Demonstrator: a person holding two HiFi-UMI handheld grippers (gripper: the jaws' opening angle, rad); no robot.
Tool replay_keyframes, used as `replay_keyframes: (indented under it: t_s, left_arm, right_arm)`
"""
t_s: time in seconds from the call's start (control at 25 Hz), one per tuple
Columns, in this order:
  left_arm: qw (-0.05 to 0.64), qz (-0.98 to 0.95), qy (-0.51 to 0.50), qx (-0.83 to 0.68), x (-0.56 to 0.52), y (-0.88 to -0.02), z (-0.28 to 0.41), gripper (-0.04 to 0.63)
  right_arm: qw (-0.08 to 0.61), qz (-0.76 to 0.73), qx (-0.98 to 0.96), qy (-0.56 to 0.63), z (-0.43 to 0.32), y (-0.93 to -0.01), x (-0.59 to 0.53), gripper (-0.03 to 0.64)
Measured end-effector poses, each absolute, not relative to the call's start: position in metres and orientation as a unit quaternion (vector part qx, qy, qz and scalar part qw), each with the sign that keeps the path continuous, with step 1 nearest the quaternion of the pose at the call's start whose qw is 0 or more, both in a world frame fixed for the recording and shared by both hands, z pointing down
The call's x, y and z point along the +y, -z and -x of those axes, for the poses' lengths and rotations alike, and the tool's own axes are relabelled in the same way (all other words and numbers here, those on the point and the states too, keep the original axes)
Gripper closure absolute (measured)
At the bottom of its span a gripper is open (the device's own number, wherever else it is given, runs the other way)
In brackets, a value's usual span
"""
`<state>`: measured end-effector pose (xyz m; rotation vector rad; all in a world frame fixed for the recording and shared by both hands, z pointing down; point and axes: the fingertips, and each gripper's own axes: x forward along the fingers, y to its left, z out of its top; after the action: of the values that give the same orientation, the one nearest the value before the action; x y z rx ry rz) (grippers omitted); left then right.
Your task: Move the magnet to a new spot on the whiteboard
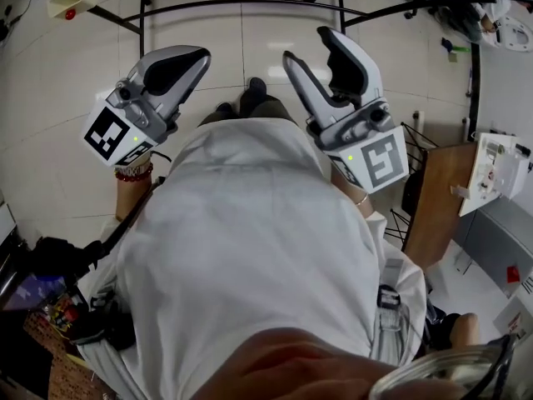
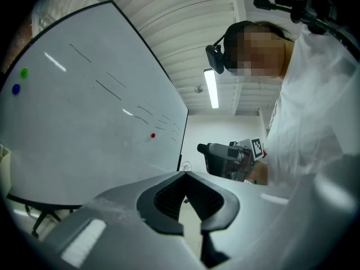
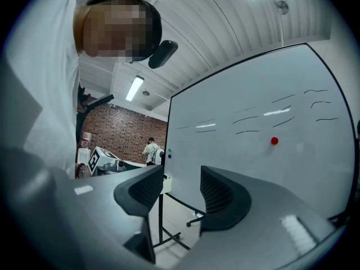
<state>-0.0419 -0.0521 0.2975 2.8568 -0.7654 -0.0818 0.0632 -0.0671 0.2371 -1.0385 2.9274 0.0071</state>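
Note:
A small red magnet (image 2: 153,135) (image 3: 274,141) sticks to the upright whiteboard (image 2: 84,122) (image 3: 253,151), below a few thin marker strokes. A green magnet (image 2: 24,72) and a blue magnet (image 2: 16,89) sit near the board's far edge. Both grippers are held up in front of the person's white coat, well short of the board. My left gripper (image 1: 200,54) (image 2: 185,176) has its jaws together with nothing in them. My right gripper (image 1: 306,47) (image 3: 181,176) stands open and empty, the red magnet far off to the right of its jaws.
The whiteboard rests on a wheeled stand (image 3: 169,235) over a pale tiled floor (image 1: 50,123). Black frame bars (image 1: 250,5) cross the floor ahead. A brown table (image 1: 437,198) with a white device stands at the right. A person (image 3: 151,151) stands far back by a brick wall.

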Motion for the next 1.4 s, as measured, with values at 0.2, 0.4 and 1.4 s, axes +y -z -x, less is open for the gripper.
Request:
replay_keyframes:
  t_s: [0.2, 0.4, 1.4]
  left_arm:
    - [0.112, -0.969, 0.024, -0.218, -0.034, -0.308, 0.025, 0.589]
    - [0.106, -0.969, 0.017, -0.224, -0.035, -0.308, 0.028, 0.589]
    - [0.075, -0.984, 0.026, -0.162, -0.04, -0.266, -0.036, 0.589]
  right_arm:
    - [0.021, 0.368, 0.929, 0.023, -0.075, -0.244, -0.047, 0.417]
    - [0.018, 0.355, 0.934, 0.029, -0.077, -0.253, -0.048, 0.417]
    - [0.034, 0.391, 0.92, -0.021, -0.118, -0.209, -0.041, 0.417]
